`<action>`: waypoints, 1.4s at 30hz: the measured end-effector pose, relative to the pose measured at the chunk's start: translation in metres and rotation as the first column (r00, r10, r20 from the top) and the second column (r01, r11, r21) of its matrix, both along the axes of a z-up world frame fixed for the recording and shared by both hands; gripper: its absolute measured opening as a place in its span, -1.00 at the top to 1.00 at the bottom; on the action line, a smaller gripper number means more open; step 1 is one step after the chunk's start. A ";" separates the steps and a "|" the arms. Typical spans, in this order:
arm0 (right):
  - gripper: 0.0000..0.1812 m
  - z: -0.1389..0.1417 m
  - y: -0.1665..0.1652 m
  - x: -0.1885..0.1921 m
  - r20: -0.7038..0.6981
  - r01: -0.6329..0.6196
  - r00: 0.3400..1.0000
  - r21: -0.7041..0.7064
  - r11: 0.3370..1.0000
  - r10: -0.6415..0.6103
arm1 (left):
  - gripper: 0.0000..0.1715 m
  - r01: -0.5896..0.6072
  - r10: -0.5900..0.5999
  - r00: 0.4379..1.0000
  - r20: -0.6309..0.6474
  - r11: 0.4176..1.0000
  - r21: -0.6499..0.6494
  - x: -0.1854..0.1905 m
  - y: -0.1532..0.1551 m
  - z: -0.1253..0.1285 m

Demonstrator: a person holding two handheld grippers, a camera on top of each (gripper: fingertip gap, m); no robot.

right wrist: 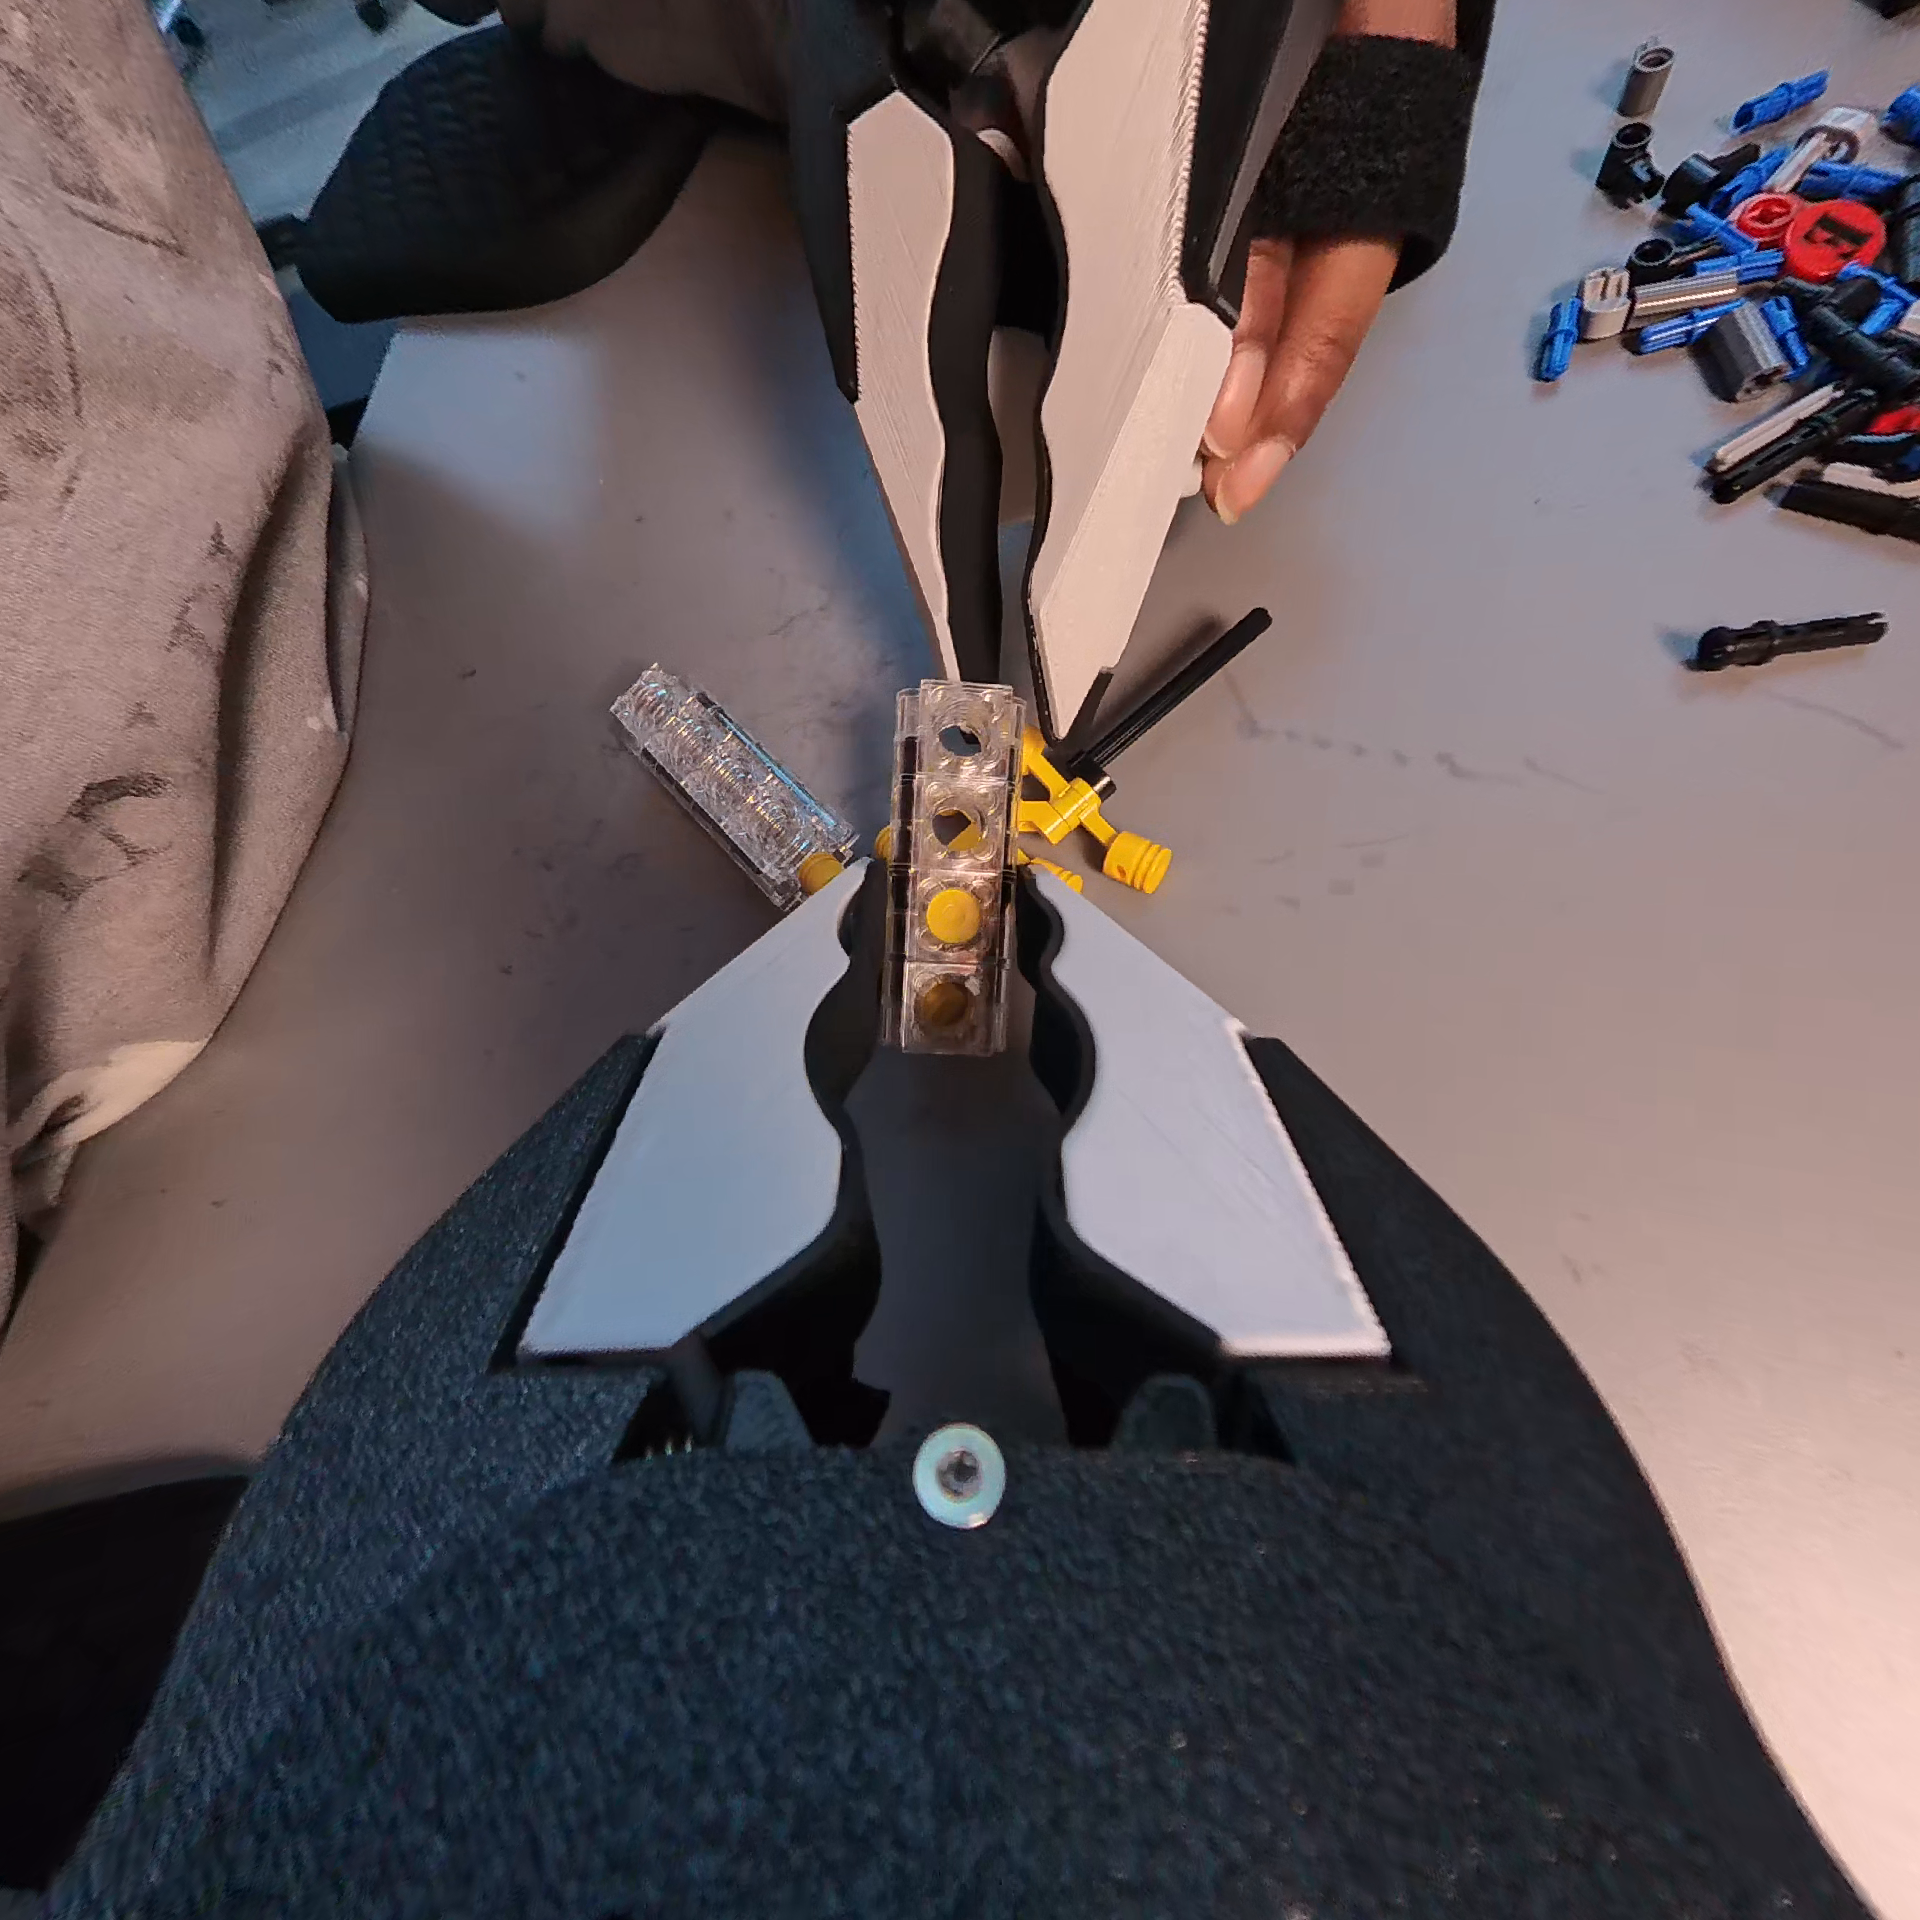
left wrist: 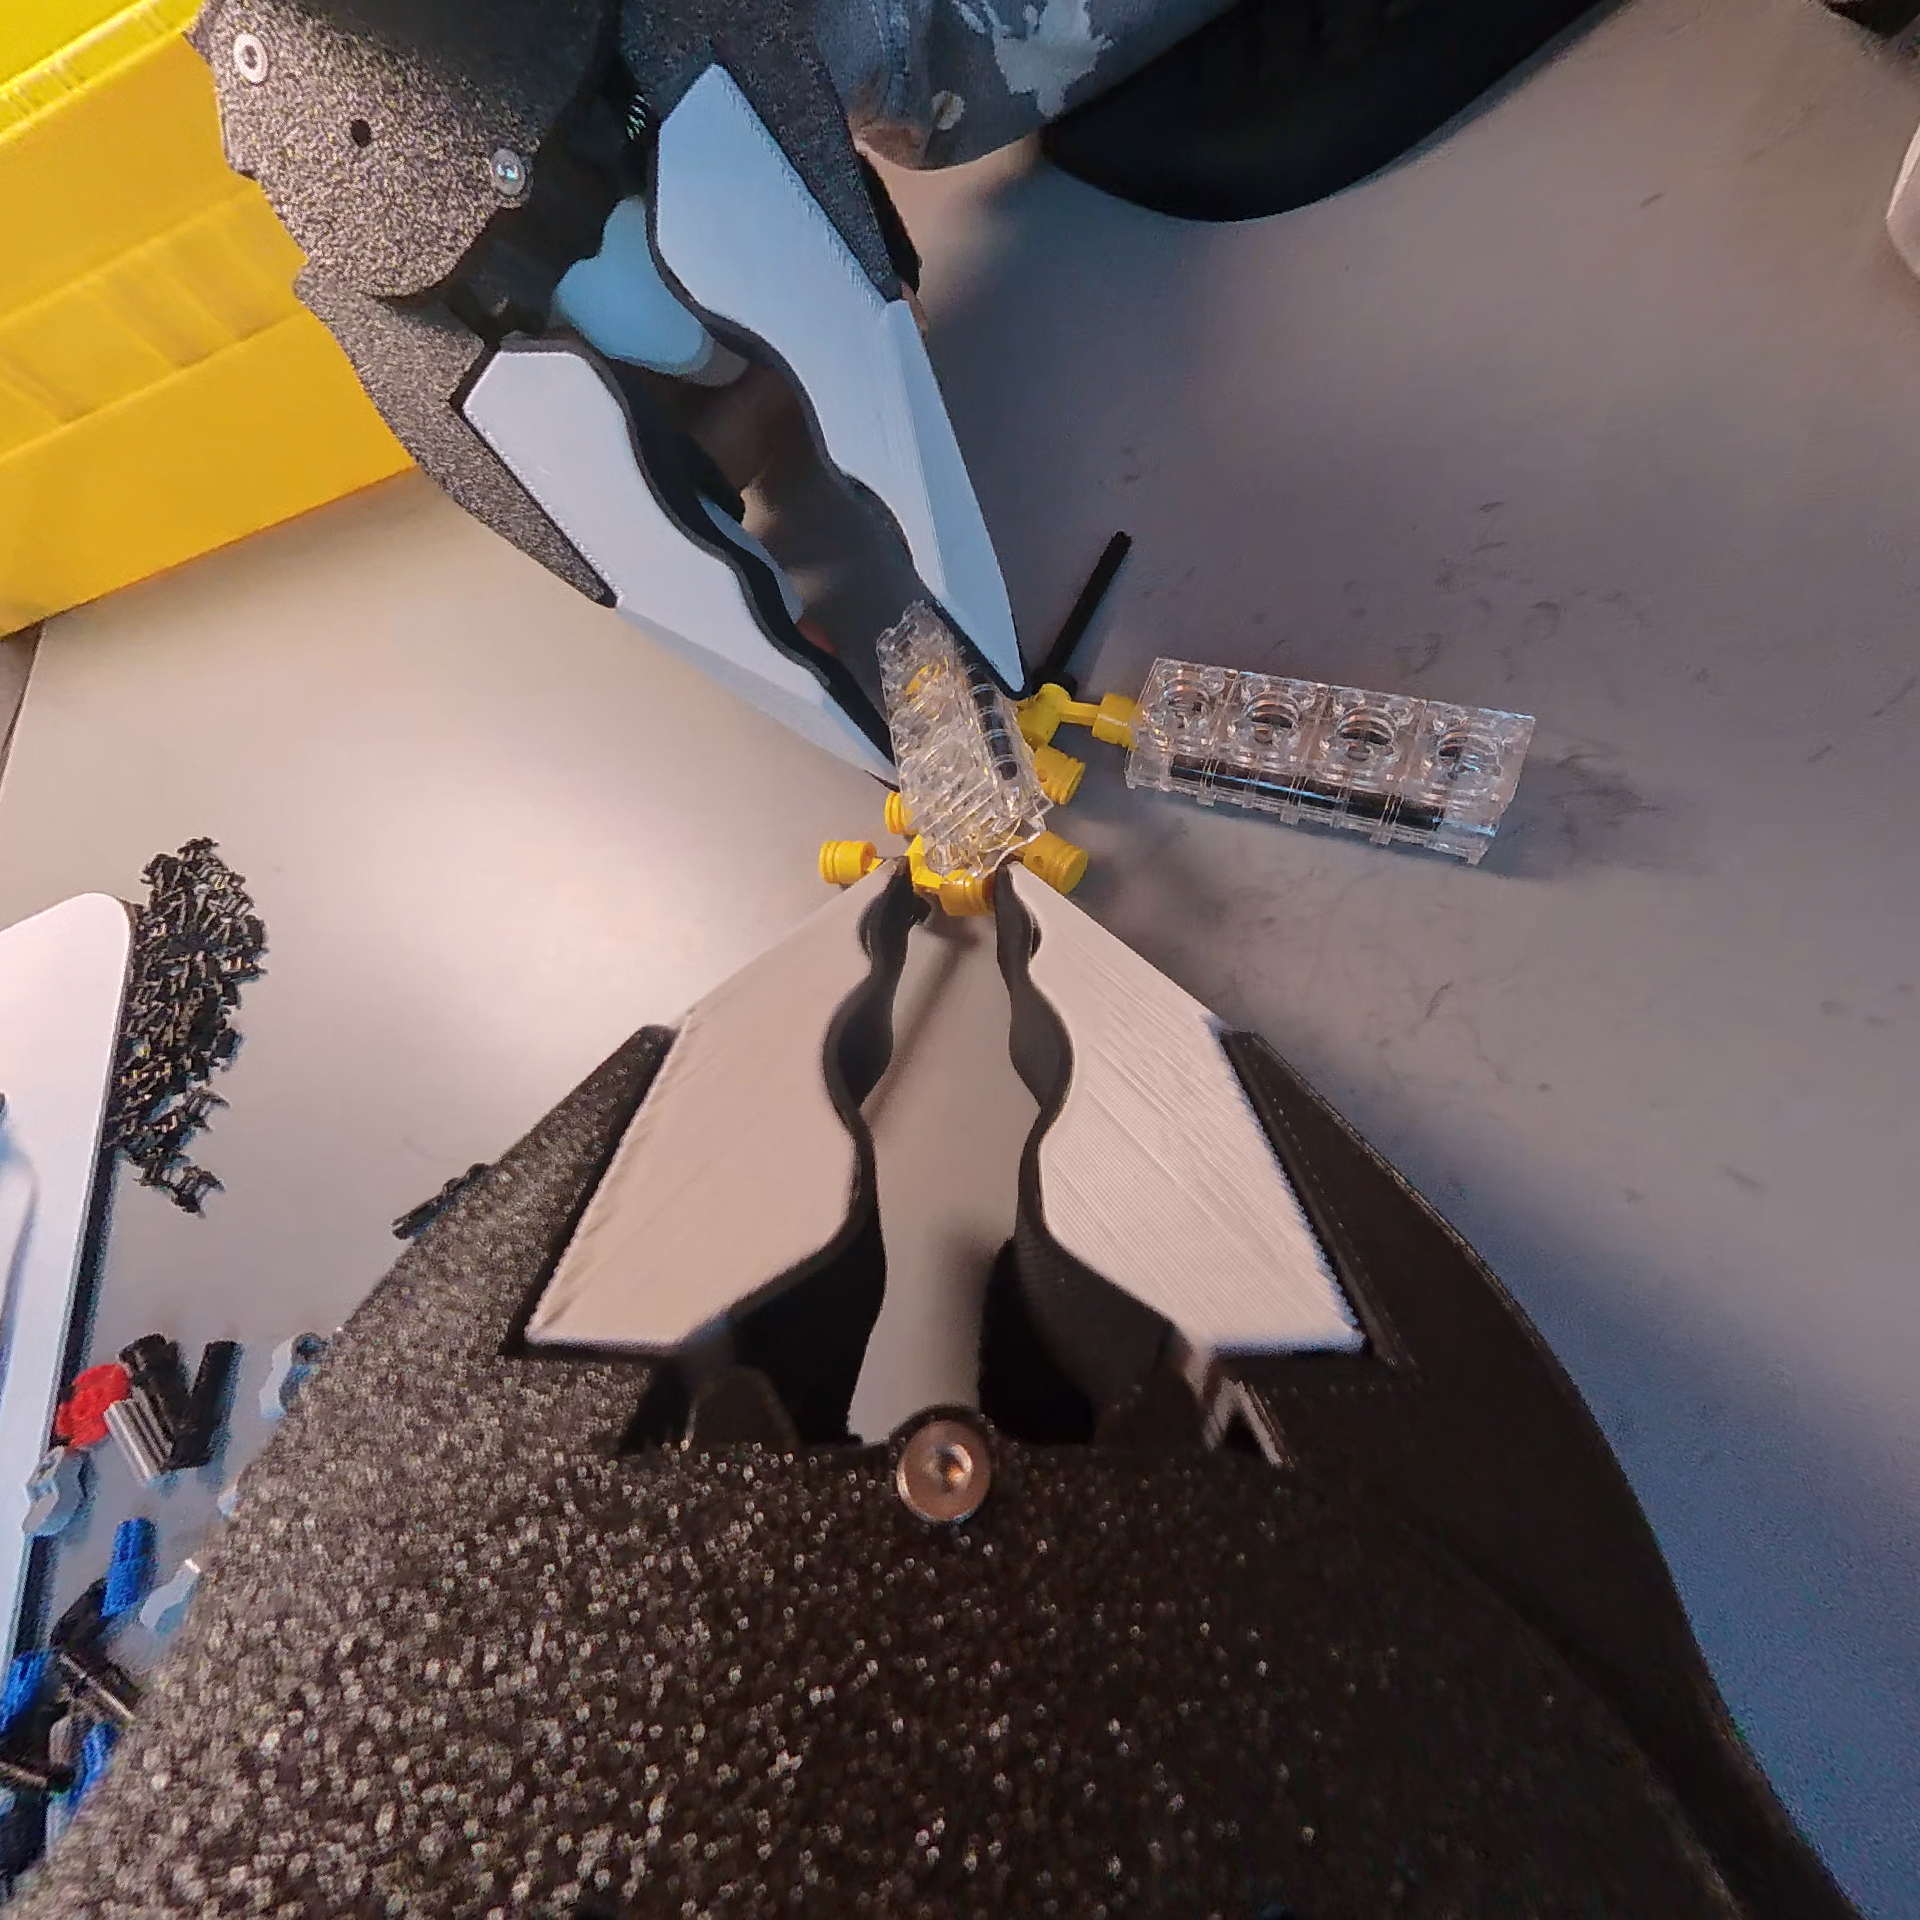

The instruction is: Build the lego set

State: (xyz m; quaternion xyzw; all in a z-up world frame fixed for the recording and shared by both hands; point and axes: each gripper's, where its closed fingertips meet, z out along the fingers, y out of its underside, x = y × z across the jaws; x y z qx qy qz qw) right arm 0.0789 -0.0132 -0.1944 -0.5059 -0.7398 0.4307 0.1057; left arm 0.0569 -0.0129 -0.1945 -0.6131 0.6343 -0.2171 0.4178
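Right tool (right wrist: pixel 951 883) reaching in low over counter (right wrist: pixel 1455 1039), pinching clear brick (right wrist: pixel 951 883) w/ yellow pistons inside. Left tool (left wrist: pixel 951 894) coming from opposite side, tips nipping yellow crank assy (left wrist: pixel 961 888) beneath brick. Second clear brick (left wrist: pixel 1330 774) lying beside, right.

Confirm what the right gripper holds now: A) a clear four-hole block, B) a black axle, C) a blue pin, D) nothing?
A: in the right wrist view the right gripper is shut on the clear block, held over the yellow pistons; a second clear block lies on the table.
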 end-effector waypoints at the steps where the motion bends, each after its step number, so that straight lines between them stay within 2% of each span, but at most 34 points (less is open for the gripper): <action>1: 0.74 0.000 -0.001 0.001 -0.001 -0.006 1.000 -0.001 1.000 0.006 | 0.83 0.009 -0.009 1.000 0.002 1.000 -0.003 0.000 0.000 0.000; 3: 0.73 -0.002 -0.004 0.006 0.009 -0.041 0.999 0.004 0.999 0.041 | 0.93 0.020 -0.020 1.000 -0.007 1.000 0.004 0.000 0.001 -0.001; 10: 0.73 -0.002 -0.009 0.009 0.002 -0.076 0.997 0.018 0.997 0.076 | 0.93 0.045 -0.044 0.998 -0.043 0.999 0.020 0.000 0.006 -0.004; 12: 0.73 -0.002 -0.010 0.009 0.002 -0.084 0.996 0.019 0.996 0.084 | 0.86 0.060 -0.061 0.997 -0.042 0.998 -0.017 -0.004 0.004 -0.002; 17: 0.73 -0.002 -0.013 0.010 0.002 -0.112 0.994 0.016 0.994 0.112 | 0.57 0.109 -0.113 0.982 -0.153 0.994 -0.029 -0.005 0.004 -0.011; 22: 0.74 -0.002 -0.017 0.012 -0.008 -0.142 0.990 0.034 0.989 0.142 | 0.56 0.161 -0.177 0.974 -0.144 0.980 -0.119 0.006 -0.001 -0.013; 25: 0.74 -0.002 -0.020 0.012 -0.014 -0.159 0.987 0.045 0.986 0.160 | 0.72 0.165 -0.193 0.974 -0.119 0.963 -0.212 0.008 -0.007 -0.015; 31: 0.74 -0.002 -0.022 0.011 -0.031 -0.174 0.984 0.086 0.981 0.177 | 0.73 0.100 -0.132 0.989 -0.069 0.932 -0.347 0.009 -0.012 -0.013; 37: 0.74 -0.003 -0.022 0.006 -0.049 -0.174 0.981 0.176 0.969 0.186 | 0.73 -0.031 -0.001 0.998 -0.059 0.844 -0.536 0.006 -0.017 -0.011; 39: 0.74 -0.003 -0.024 0.005 -0.056 -0.170 0.981 0.223 0.960 0.186 | 0.74 -0.079 0.047 0.997 -0.068 0.789 -0.609 0.004 -0.019 -0.009; 42: 0.75 -0.002 -0.025 0.003 -0.077 -0.149 0.980 0.311 0.939 0.182 | 0.75 -0.137 0.134 0.989 -0.062 0.674 -0.726 0.002 -0.022 -0.006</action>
